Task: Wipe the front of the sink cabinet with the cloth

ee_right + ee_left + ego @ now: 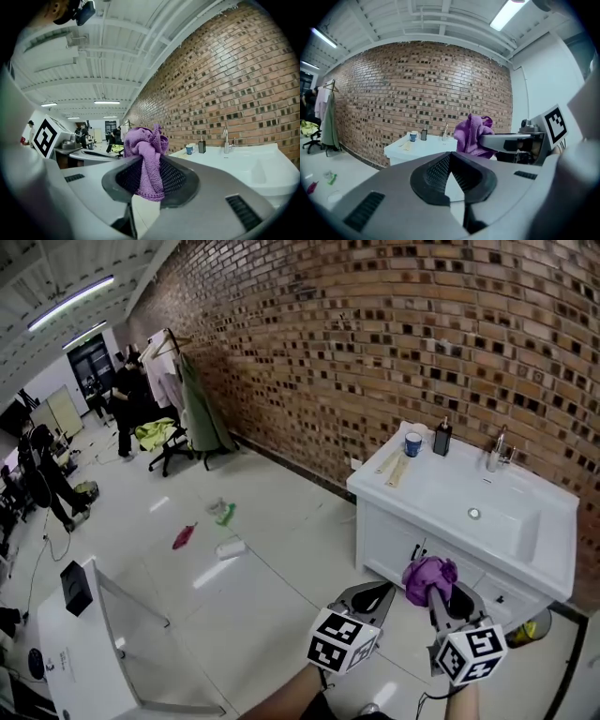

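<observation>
Our right tool (147, 176) is shut tight on the purple cloth (145, 150). The cloth sticks up in a bunch above the tips, with one flap hanging down between them. Our left tool (449, 176) is closed with nothing in it. It sits just beside the right one.

The white sink cabinet (386, 538) is in front of us. We think the cloth is not on it yet.

What could go wrong? The cloth is in a ball, so only a small bit may rub the door. If we push hard, the hard tips could bump the door, not the soft cloth. If we rub fast, the cloth could slip out and fall on the floor. If we go too high, we could knock the blue cup (413, 443) or the dark bottle (442, 437) on top.
</observation>
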`<control>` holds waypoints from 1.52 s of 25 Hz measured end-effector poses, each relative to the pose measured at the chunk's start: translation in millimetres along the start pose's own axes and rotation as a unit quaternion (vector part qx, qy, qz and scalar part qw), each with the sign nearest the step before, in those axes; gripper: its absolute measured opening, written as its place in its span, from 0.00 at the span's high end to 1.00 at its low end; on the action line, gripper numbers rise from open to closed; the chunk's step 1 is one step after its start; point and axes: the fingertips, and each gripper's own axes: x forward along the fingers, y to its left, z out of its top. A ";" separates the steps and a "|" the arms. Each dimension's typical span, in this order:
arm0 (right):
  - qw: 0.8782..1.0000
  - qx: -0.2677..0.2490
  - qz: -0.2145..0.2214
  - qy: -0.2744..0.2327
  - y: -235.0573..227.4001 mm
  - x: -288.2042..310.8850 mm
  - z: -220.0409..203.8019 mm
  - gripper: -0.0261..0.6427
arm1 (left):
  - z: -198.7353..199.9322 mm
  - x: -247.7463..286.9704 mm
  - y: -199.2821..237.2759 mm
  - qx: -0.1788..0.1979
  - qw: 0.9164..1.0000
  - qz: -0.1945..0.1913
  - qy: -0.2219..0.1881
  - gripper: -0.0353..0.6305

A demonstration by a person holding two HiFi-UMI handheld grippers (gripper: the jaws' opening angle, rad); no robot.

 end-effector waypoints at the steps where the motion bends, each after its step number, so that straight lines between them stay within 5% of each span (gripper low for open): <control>1: 1.000 -0.004 -0.001 -0.005 -0.3 -6.7 7.1 0.82 | 3.6 -3.5 -8.9 0.002 1.000 -0.001 -0.002 0.94; 10: 0.999 -0.024 -0.020 -0.026 -7.2 -45.1 39.2 0.82 | 25.3 -10.7 -47.7 0.028 0.999 -0.017 -0.019 0.94; 38: 0.998 -0.025 -0.052 -0.027 -39.0 -79.3 33.7 0.82 | 36.2 4.7 -84.0 0.059 0.997 -0.038 -0.018 0.94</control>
